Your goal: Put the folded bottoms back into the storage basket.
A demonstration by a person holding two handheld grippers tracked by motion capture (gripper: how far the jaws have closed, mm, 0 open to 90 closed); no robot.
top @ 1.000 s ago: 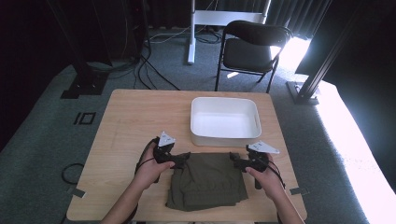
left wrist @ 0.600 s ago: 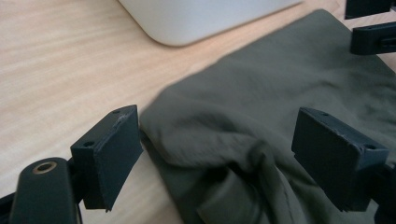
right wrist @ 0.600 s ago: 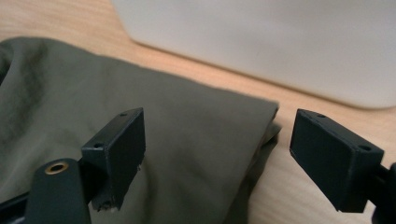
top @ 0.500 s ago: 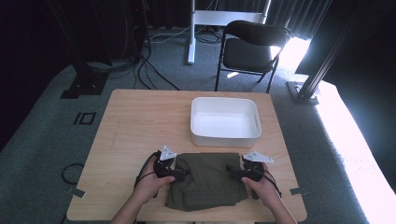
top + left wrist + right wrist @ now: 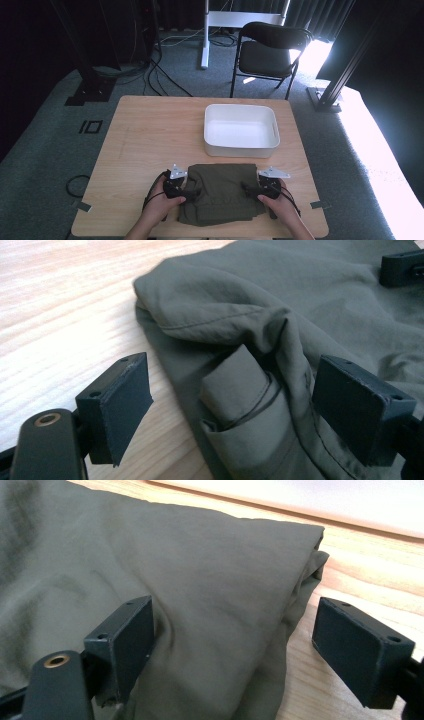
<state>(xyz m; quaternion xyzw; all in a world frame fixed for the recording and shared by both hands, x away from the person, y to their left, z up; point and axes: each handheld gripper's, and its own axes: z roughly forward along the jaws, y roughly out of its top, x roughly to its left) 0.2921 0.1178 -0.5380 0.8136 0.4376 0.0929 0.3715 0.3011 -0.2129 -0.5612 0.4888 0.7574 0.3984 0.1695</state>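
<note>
Now the folded olive cloth (image 5: 220,192) lies at the table's (image 5: 145,135) near edge, just before the white tub (image 5: 241,131). Left gripper (image 5: 230,405) and right gripper (image 5: 232,645) straddle its side edges, jaws spread wide, clamping nothing

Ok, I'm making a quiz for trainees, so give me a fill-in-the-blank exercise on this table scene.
1. The folded garment is ____ in colour.
2. The white tub holds ____.
3. The left gripper and right gripper each have their jaws ____ around an edge of the garment.
4. Beyond the table stands a folding ____.

Missing words: olive green; nothing; open; chair
</note>
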